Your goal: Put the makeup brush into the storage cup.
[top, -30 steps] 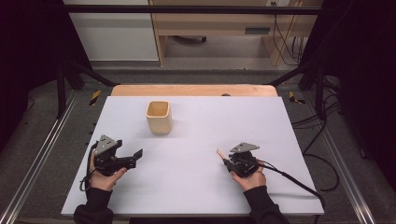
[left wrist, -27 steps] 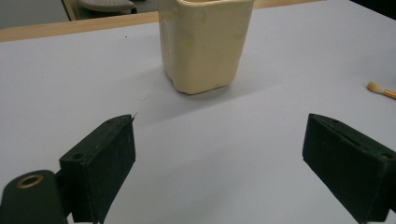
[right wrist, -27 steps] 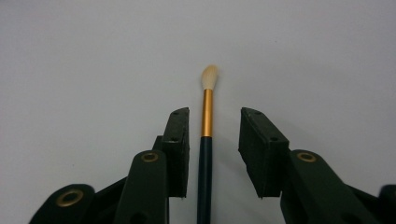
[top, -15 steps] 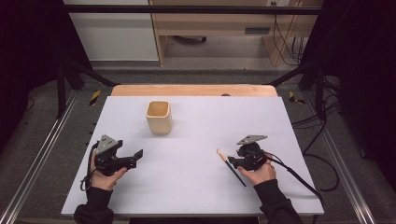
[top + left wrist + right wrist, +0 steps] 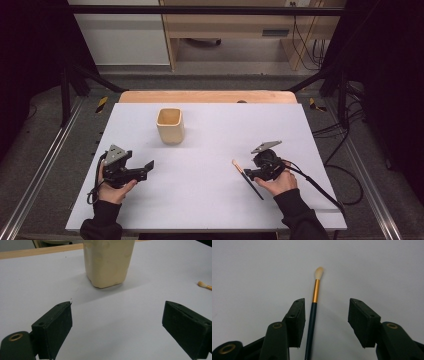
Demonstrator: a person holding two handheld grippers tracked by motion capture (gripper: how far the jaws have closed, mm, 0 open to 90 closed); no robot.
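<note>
A thin make-up brush [image 5: 257, 191] with a dark handle, gold ferrule and pale tip lies on the white table at the right. My right gripper [image 5: 250, 174] is open and low over it. In the right gripper view the brush [image 5: 312, 315] runs up between the jaws, close beside the left one, and my right gripper [image 5: 325, 311] is not closed on it. A cream square cup [image 5: 170, 126] stands upright at the centre left. My left gripper [image 5: 146, 168] rests open at the front left, pointing toward the cup [image 5: 108, 262] with nothing between its jaws [image 5: 117, 315].
The white board [image 5: 210, 210] covers a wooden table whose edge [image 5: 207, 96] shows at the back. Metal rails run along both sides. A black cable [image 5: 320, 187] trails from my right gripper to the right. The brush tip [image 5: 203, 285] shows at the right edge of the left gripper view.
My right hand has shifted a little to the right, and the brush's whole length now shows lying on the table. The left gripper and cup have not moved.
</note>
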